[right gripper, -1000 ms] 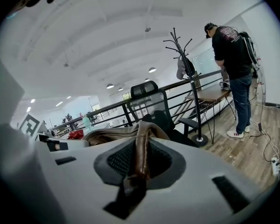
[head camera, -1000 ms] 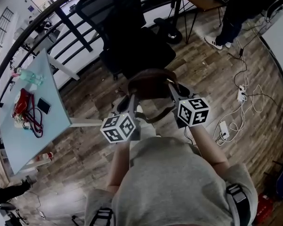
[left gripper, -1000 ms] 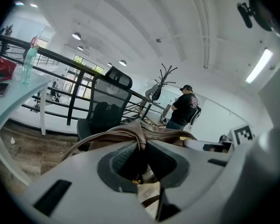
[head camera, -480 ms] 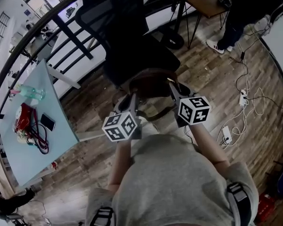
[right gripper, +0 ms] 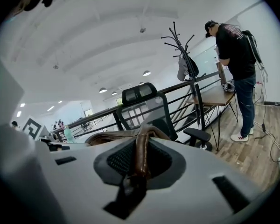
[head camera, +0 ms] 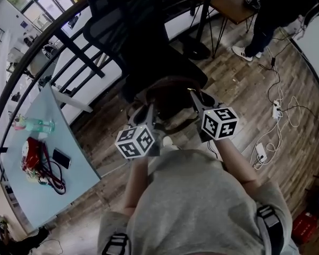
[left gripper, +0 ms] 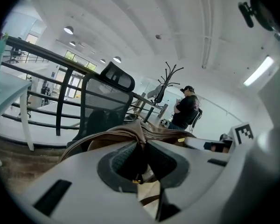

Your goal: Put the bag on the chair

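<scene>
Bag [head camera: 170, 95], brown, leather-looking and softly rounded, hangs in the head view at the near edge of the chair [head camera: 149, 57], carried between the left claw [head camera: 148, 112] and the right claw [head camera: 194, 99]. In the left gripper view, ribbed dark pads stand nearly together, pinching a folded brown edge; the chair's mesh back rises beyond. In the right gripper view, that claw is clamped narrow on a smooth, rounded strap. I'd bring both claws level over the chair's padded seat and lower fully before letting go, or the limp bag may slump off.

The left gripper [head camera: 148, 111] and right gripper [head camera: 194, 99] hold the brown bag [head camera: 170, 91], seemingly over the chair [head camera: 141, 36].
</scene>
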`<state>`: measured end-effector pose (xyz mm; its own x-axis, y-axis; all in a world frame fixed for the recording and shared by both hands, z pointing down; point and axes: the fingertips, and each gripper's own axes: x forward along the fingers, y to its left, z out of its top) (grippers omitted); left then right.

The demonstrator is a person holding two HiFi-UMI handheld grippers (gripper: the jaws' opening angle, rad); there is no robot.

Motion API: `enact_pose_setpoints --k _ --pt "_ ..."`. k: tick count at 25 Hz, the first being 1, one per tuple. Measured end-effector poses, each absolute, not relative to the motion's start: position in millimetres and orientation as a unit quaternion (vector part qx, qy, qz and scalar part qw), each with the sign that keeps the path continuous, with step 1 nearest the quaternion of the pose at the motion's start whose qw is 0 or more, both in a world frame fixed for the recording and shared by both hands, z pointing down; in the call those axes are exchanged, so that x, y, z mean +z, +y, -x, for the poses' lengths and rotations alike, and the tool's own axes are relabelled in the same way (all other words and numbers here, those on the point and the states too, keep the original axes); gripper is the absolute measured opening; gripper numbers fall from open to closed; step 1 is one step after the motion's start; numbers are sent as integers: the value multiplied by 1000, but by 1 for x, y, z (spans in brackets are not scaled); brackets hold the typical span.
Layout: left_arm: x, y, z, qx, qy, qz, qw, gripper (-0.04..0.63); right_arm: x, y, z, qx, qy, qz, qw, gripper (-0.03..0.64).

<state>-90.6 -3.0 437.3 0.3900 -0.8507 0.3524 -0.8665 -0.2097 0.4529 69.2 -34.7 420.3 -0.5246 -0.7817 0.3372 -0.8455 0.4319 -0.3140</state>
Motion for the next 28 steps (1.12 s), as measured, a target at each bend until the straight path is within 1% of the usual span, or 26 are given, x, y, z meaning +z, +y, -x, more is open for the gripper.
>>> enact_pose_setpoints --k 19,28 --pt "453 -89 125 19 -522 -793 315 48 441 -113 -37 225 -823 -514 84 44" --pt "465 -129 113 24 -512 -794 326 48 446 -148 -49 220 -815 -528 93 44"
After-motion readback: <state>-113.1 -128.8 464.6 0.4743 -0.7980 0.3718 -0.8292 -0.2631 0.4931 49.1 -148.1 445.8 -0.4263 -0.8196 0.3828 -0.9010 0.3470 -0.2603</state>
